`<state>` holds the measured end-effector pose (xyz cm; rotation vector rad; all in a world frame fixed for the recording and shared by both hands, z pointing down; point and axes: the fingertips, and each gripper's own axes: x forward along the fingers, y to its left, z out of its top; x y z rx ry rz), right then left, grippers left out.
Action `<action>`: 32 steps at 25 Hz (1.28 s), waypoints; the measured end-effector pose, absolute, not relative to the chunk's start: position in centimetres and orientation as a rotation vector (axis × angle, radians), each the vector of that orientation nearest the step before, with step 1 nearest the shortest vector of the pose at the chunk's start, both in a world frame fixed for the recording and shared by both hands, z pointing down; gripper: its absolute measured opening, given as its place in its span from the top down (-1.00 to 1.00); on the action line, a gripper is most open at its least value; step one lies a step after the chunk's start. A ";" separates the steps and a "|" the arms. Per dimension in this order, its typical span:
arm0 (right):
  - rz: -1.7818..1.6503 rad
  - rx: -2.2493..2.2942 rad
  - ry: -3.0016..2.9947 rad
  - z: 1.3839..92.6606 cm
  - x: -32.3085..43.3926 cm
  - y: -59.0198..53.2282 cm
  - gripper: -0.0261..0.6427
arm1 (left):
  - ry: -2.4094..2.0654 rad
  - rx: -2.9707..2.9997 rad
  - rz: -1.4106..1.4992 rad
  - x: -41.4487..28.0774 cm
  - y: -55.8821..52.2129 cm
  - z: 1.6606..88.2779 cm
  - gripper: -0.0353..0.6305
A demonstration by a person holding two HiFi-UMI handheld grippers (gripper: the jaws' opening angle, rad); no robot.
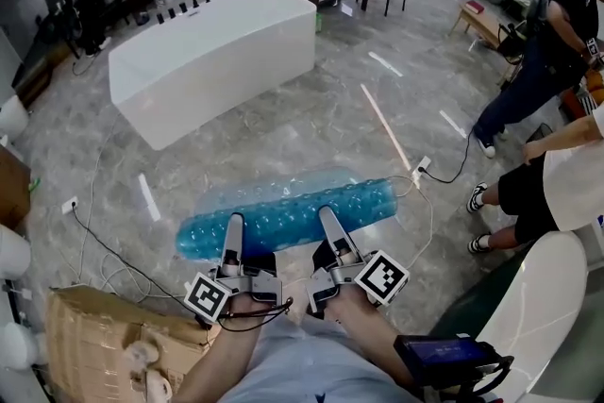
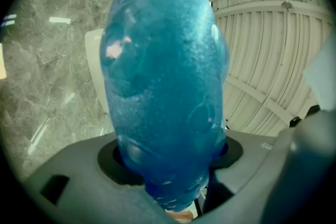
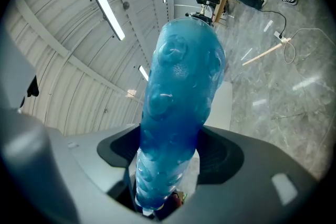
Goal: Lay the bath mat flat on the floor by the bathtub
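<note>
- Bath mat (image 1: 283,212), head view: a blue, see-through, bubbled sheet is bunched into a long band over the grey marble floor (image 1: 311,123). It runs crosswise in front of the person, well short of the white bathtub (image 1: 212,57). Whether it touches the floor cannot be told.
- Head view: the cube on each gripper bears black-and-white square markers. A cardboard box (image 1: 104,335) at lower left carries pale rounded things too blurred to name.
- Head view: the left tongs (image 1: 232,229) and the right tongs (image 1: 330,224) reach side by side onto the mat's near edge.
- Left gripper view: the left tongs (image 2: 170,165) are clamped on the bath mat (image 2: 165,86). A thick wad of it fills the gap between the jaws and stretches ahead, covering the middle of the view.
- Right gripper view: the right tongs (image 3: 168,165) pinch a narrower fold of the bath mat (image 3: 178,102), which runs ahead from between the jaws.
</note>
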<state>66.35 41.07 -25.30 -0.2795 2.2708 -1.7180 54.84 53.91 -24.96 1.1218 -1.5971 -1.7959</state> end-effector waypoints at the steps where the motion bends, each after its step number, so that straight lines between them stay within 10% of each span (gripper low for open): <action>1: -1.714 -0.276 2.279 -25.2 66.3 40.9 -0.07 | -1.602 1.119 -1.802 54.8 53.9 -24.8 -0.05; 32: -1.771 -0.285 2.286 -23.2 27.2 27.7 -0.06 | -1.592 1.020 -1.812 16.0 40.9 -22.5 -0.04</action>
